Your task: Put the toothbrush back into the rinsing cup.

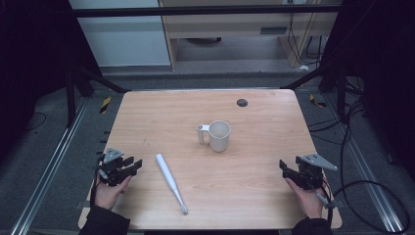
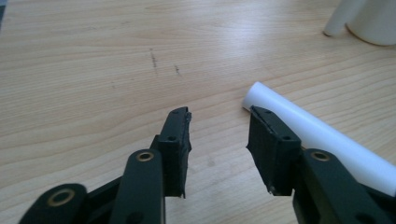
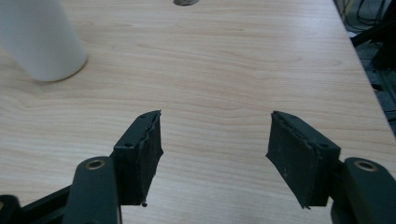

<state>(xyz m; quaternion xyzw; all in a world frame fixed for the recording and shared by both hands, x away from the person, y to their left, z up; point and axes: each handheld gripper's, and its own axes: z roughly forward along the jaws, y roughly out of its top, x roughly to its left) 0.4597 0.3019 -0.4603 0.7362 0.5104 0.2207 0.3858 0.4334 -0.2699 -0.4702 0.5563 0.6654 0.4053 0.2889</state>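
Note:
A white cup [image 1: 219, 136] with a side handle stands upright near the middle of the wooden table [image 1: 264, 191]. A long white toothbrush-like stick [image 1: 170, 181] lies in front of it, thick end away from the person. My left gripper [image 1: 134, 166] rests near the table's left edge, open and empty. In the left gripper view the stick's thick end [image 2: 317, 135] lies just beyond the right jaw of my left gripper [image 2: 218, 140], apart from it, and the cup [image 2: 373, 21] is farther off. My right gripper [image 1: 286, 169] sits near the right edge, open with nothing between the fingers [image 3: 215, 154]; the cup [image 3: 39, 39] stands at far left.
A dark round grommet [image 1: 242, 102] is set into the table near its far edge, also seen as the grommet [image 3: 186, 2] in the right gripper view. Black frame bars, cables and a dark floor surround the table. Bare wood lies between the two grippers.

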